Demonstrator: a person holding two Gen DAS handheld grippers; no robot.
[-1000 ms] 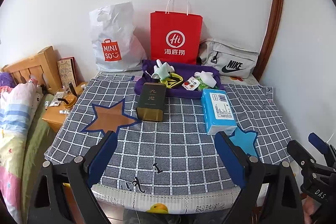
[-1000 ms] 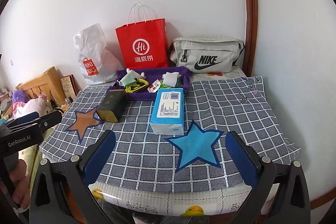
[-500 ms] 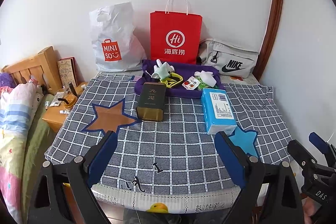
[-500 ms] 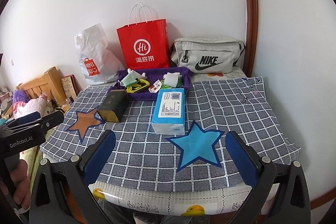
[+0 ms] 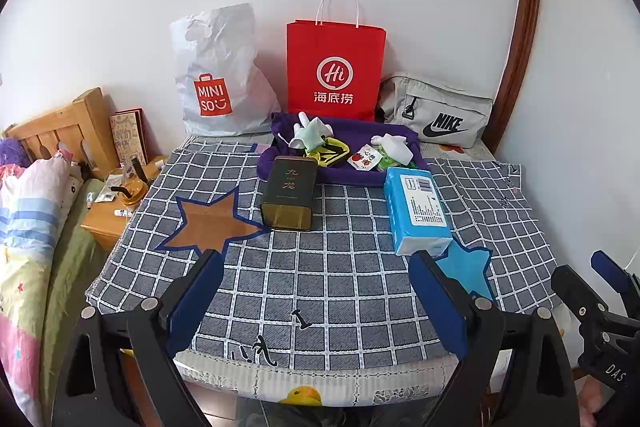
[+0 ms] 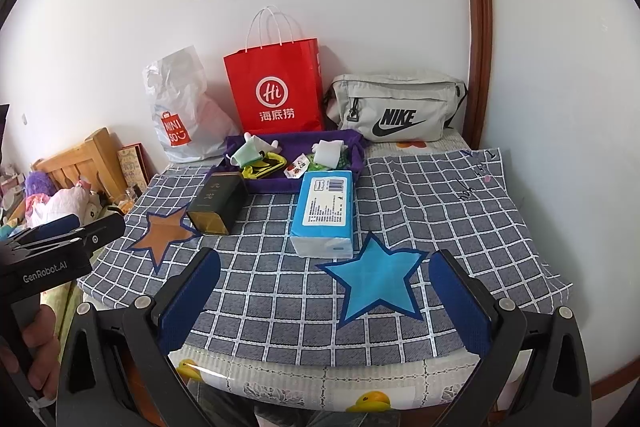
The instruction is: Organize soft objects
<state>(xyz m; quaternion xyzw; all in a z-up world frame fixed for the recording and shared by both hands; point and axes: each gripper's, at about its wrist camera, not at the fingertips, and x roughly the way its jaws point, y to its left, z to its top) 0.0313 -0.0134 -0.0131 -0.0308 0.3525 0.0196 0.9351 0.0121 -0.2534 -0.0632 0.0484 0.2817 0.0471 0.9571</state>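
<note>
A blue tissue pack (image 5: 418, 209) (image 6: 325, 213) lies on the checked cloth, just behind a blue star patch (image 6: 374, 277) (image 5: 466, 265). Left of it stands a dark tin (image 5: 289, 193) (image 6: 218, 203) beside a brown star patch (image 5: 210, 223) (image 6: 162, 233). A purple tray (image 5: 276, 167) (image 6: 256, 185) at the back holds small soft toys and packets. My left gripper (image 5: 316, 287) hangs open above the table's near edge, nothing in it. My right gripper (image 6: 324, 287) is open too, over the blue star.
Against the wall stand a white Miniso bag (image 5: 218, 75), a red paper bag (image 5: 334, 71) and a grey Nike pouch (image 5: 438, 115). A wooden bedside stand (image 5: 106, 215) and bedding (image 5: 28, 211) lie to the left. A wall closes the right side.
The right wrist view has shifted slightly; the left gripper and the objects on the table have not moved.
</note>
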